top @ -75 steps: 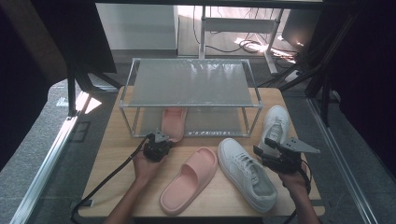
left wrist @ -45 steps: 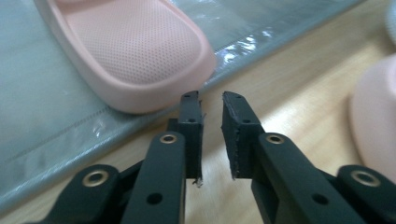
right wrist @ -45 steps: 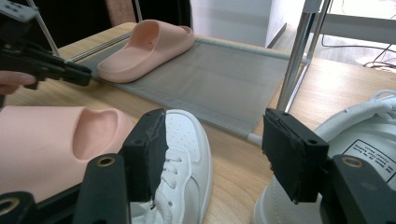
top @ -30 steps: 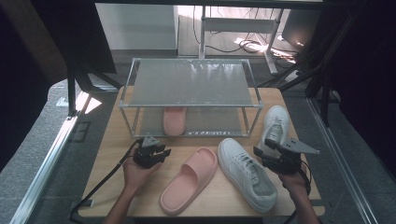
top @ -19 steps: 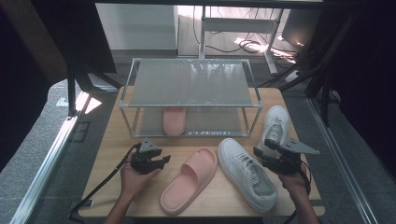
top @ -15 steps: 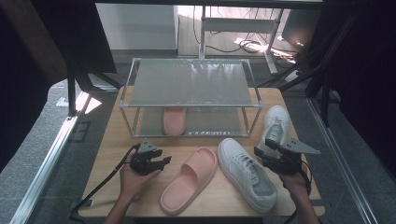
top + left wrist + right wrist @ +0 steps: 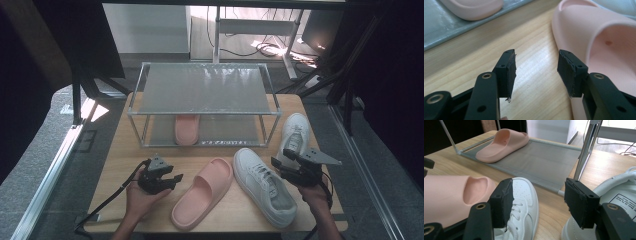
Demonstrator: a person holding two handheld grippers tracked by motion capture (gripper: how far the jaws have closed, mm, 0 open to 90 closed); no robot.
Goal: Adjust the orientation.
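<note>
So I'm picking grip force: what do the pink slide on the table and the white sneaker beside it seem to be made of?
The pink slide looks like one-piece moulded foam or soft rubber: matte, seamless, thick walls. The white sneaker looks like smooth leather or synthetic leather, with a perforated toe, laces and a rubbery sole. Neither can be confirmed by sight.

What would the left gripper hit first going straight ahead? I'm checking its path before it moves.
Probably the pink foam slide sandal on the wooden table; the open left gripper points toward its side, though depth is unclear.
</note>
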